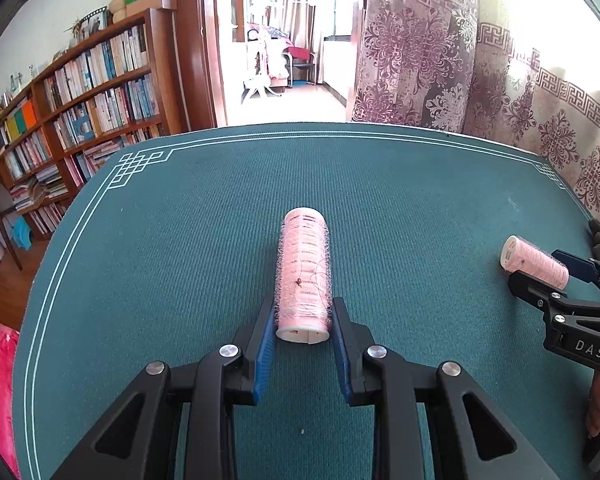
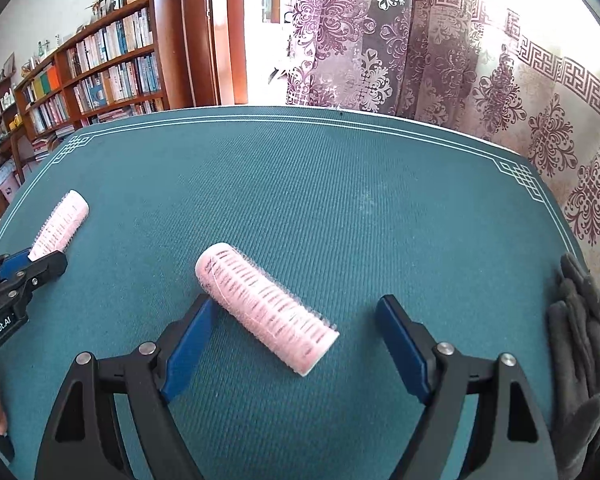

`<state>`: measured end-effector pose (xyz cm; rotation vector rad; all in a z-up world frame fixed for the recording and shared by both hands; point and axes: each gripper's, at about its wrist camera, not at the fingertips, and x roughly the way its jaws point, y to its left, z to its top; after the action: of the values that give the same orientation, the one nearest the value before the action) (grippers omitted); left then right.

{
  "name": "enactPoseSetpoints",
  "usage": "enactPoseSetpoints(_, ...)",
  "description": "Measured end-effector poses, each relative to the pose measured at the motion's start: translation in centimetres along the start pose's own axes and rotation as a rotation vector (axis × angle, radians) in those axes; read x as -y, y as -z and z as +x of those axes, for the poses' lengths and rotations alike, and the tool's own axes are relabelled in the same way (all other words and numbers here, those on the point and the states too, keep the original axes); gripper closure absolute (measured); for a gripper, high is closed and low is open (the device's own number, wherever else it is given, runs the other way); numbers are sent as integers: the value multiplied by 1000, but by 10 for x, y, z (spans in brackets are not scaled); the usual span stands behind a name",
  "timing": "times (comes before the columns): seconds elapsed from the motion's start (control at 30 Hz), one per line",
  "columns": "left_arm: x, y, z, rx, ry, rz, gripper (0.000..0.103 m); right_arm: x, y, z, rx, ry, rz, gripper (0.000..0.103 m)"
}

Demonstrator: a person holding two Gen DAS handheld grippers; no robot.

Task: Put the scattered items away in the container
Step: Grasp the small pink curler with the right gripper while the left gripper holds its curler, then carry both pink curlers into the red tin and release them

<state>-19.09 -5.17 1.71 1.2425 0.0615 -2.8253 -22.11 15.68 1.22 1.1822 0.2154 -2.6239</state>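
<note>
The dark grey fabric glove (image 2: pixel 580 344) runs off the right wrist view's edge. Spines of the books on the brown wooden bookshelf (image 1: pixel 96 80) are too small to read.

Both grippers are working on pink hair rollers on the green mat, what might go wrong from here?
1. The right gripper is open, and its hair roller lies slantwise between the jaws. Closing now may twist or roll it away.
2. The left gripper pinches only the near end of its hair roller, so lifting may let it pivot or slip.
3. No container shows in either view, and the grey gloves lie close on the right; a sideways swing could snag them.
</note>
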Motion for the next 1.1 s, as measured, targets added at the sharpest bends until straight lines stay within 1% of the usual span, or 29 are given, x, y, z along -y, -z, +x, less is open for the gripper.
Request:
enactPoseSetpoints(0.03,0,0,0,0,0,0,75,-2,0,-1,3,4,-7,26)
enactPoseSetpoints(0.07,0,0,0,0,0,0,75,-5,1,-3,12,-5,-19,41)
enactPoseSetpoints(0.1,0,0,0,0,0,0,75,-9,2,-6,21,-1,-35,47)
enactPoseSetpoints(0.13,0,0,0,0,0,0,75,-15,4,-8,27,10,-52,63)
enactPoseSetpoints(0.17,0,0,0,0,0,0,75,-20,6,-10,32,17,-74,71)
enactPoseSetpoints(0.2,-1,0,0,0,2,0,75,-26,9,-12,37,33,-98,75)
enactPoseSetpoints(0.27,-2,0,0,0,4,-3,75,-34,15,-18,35,52,-123,76)
enactPoseSetpoints(0.4,-3,0,0,0,16,-15,74,-33,35,-33,20,29,-98,77)
enactPoseSetpoints(0.43,-3,0,0,0,24,-13,69,-31,42,-38,15,21,-85,76)
enactPoseSetpoints(0.47,-2,0,1,-2,37,-8,58,-29,57,-50,5,10,-59,76)
enactPoseSetpoints(0.5,0,-1,2,-5,53,2,53,-29,57,-50,5,10,-59,76)
enactPoseSetpoints(0.53,4,-1,2,-8,54,14,49,-28,66,-56,-1,8,-49,76)
enactPoseSetpoints(0.6,7,0,2,-8,41,25,49,-25,84,-72,-9,-5,-26,76)
enactPoseSetpoints(0.67,3,0,1,-5,57,8,50,-22,105,-88,-13,-7,-13,76)
enactPoseSetpoints(0.7,1,0,0,-2,60,-3,53,-21,116,-97,-15,-3,-9,76)
enactPoseSetpoints(0.73,-3,0,-1,1,53,-18,63,-18,126,-105,-17,3,-3,76)
enactPoseSetpoints(0.77,-6,0,-1,4,46,-37,70,-15,136,-113,-21,10,6,76)
enactPoseSetpoints(0.83,-12,0,-2,8,57,-70,75,-7,154,-129,-30,24,32,76)
enactPoseSetpoints(0.93,-17,2,-4,13,67,-90,76,9,176,-152,-43,45,81,76)
enactPoseSetpoints(1.1,-28,10,-14,19,3,-136,76,32,202,-191,-17,91,144,76)
